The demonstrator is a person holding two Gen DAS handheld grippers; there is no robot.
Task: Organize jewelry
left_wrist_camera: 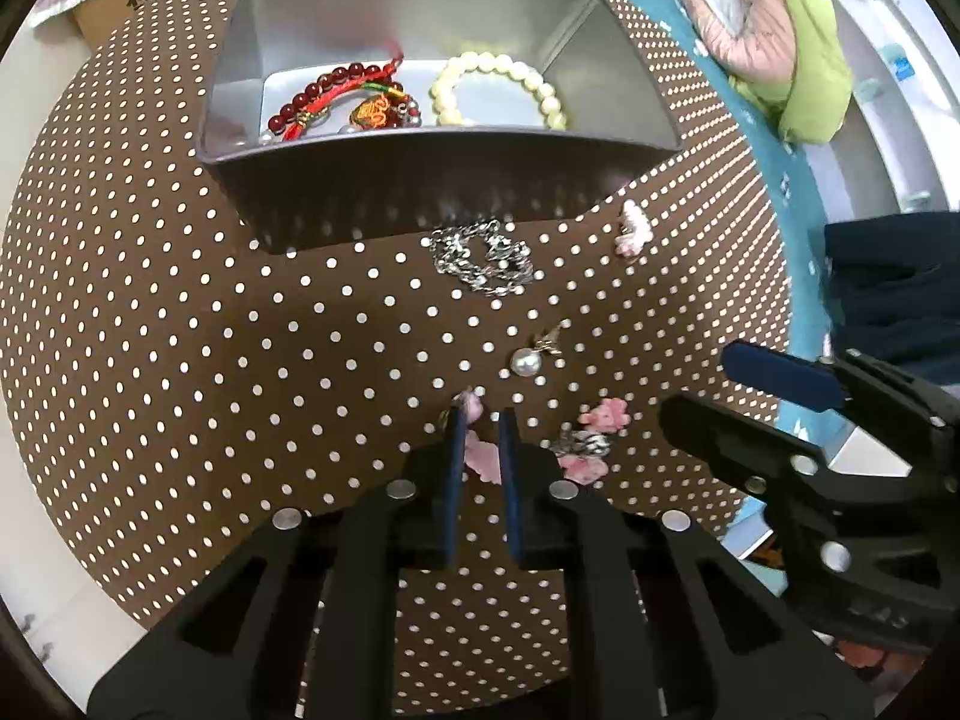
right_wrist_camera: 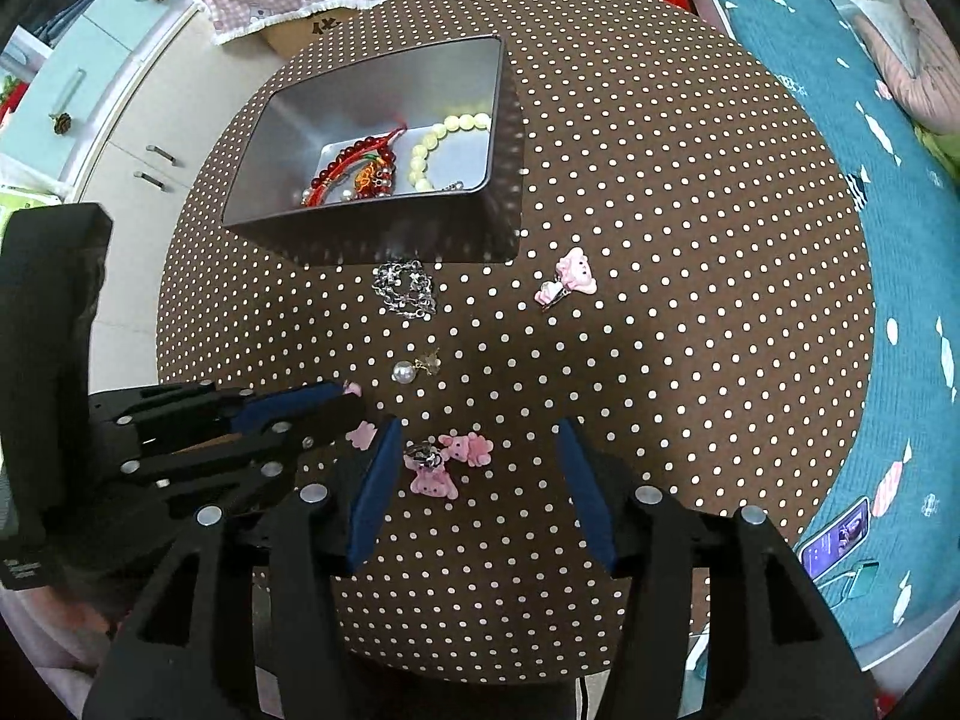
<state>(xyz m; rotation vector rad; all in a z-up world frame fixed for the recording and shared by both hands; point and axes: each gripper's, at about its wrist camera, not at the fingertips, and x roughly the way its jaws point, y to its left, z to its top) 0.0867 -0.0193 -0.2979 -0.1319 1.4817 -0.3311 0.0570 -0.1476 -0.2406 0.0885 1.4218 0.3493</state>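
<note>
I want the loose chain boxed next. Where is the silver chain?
In both views, the silver chain lies heaped on the dotted cloth against the metal box's near wall.

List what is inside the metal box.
The metal box holds a dark red bead bracelet, a red knotted charm and a cream bead bracelet. Its near wall hides the nearest floor strip.

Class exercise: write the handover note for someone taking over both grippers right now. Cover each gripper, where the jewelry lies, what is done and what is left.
Left gripper: shut on a pink charm on the dotted table.
Right gripper: open, fingers either side of a pink charm cluster, not gripping.
Done: red bead bracelet and cream bead bracelet lie in the metal tin.
Left on the table: silver chain beside the tin, pearl earring, pink clip, both pink charm pieces.
</note>
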